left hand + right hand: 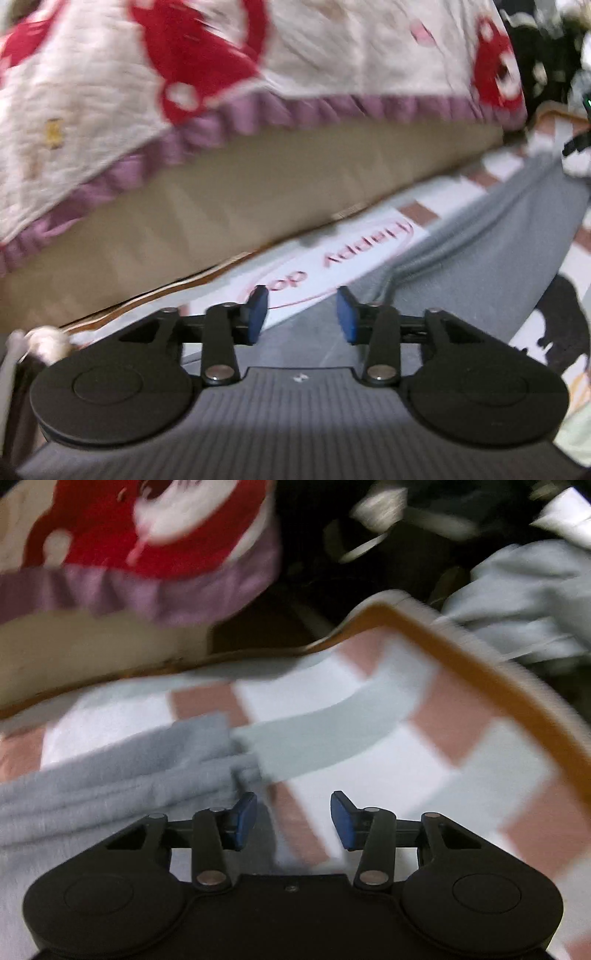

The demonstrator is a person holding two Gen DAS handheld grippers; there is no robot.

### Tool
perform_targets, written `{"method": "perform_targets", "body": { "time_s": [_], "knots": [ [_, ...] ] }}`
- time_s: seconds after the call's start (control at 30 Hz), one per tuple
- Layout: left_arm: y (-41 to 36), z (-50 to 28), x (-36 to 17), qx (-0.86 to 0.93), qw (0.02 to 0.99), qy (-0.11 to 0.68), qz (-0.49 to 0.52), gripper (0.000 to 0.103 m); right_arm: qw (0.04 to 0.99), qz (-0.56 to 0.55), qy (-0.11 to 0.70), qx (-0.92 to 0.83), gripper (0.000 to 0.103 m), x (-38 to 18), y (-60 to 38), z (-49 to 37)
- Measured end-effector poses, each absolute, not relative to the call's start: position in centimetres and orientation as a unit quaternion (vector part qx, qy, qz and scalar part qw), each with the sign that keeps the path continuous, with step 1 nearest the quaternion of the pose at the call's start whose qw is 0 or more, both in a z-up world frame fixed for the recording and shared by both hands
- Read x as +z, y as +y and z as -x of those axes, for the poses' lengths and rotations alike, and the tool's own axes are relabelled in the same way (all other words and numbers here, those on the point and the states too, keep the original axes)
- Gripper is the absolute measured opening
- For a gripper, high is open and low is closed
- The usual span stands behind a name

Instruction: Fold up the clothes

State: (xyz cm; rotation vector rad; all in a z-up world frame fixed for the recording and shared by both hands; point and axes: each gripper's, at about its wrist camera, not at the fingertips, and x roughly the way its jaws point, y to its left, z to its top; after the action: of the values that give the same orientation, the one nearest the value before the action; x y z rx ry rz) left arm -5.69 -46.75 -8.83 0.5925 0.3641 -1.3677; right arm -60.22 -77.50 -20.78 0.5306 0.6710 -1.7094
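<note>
1. Ahead of the left gripper point(301, 314), in the left wrist view, the grey knitted garment point(491, 258) lies on a white printed mat with pink squares and a brown border point(373, 236). It starts just beyond the right blue pad and runs away up and to the right, so its long axis slants across the gripper's line. The jaws stand apart with nothing between them, only mat and grey cloth showing in the gap.

2. Farther off, above the gripper, a cream quilt with red shapes and a purple frill point(258, 107) hangs over a beige edge.

3. Left of the right gripper point(293, 819), in the right wrist view, the same grey garment point(110, 775) lies in soft lengthwise ridges, its end stopping just beside the left pad. The jaws are spread and empty, over bare mat point(332, 701).

4. Judging from both views, the right gripper sits nearer a free end, and the cloth looks limp, thick and bunched.
</note>
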Motion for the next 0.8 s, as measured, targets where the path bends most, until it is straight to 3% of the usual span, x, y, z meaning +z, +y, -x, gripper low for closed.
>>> {"method": "perform_targets", "body": {
  "time_s": [0.13, 0.2, 0.4, 0.57, 0.73, 0.8],
  "knots": [
    [-41.6, 3.4, -8.4, -0.614, 0.728, 0.187, -0.241, 0.044, 0.678, -0.206, 0.237, -0.665, 0.051, -17.8, -73.2, 53.7],
    [-38.6, 2.7, -9.4, -0.573, 0.76, 0.215, -0.218, 0.058, 0.737, -0.211, 0.23, -0.599, 0.051, -16.9, -70.7, 49.5],
    [-31.7, 0.9, -14.3, -0.531, 0.779, 0.288, -0.169, 0.059, 0.871, -0.184, 0.253, -0.38, 0.054, -16.4, -62.9, 36.1],
    [-30.7, 1.7, -17.0, -0.523, 0.779, 0.255, -0.233, 0.065, 0.91, -0.128, 0.314, -0.24, 0.054, -18.5, -57.9, 26.0],
    [-29.4, 2.5, -18.6, -0.486, 0.808, 0.2, -0.266, 0.067, 0.914, -0.079, 0.342, -0.206, 0.055, -20.8, -54.8, 19.8],
    [-29.8, 2.1, -19.4, -0.481, 0.812, 0.188, -0.271, 0.078, 0.911, -0.069, 0.349, -0.209, 0.055, -21.6, -54.5, 18.3]
  ]
}}
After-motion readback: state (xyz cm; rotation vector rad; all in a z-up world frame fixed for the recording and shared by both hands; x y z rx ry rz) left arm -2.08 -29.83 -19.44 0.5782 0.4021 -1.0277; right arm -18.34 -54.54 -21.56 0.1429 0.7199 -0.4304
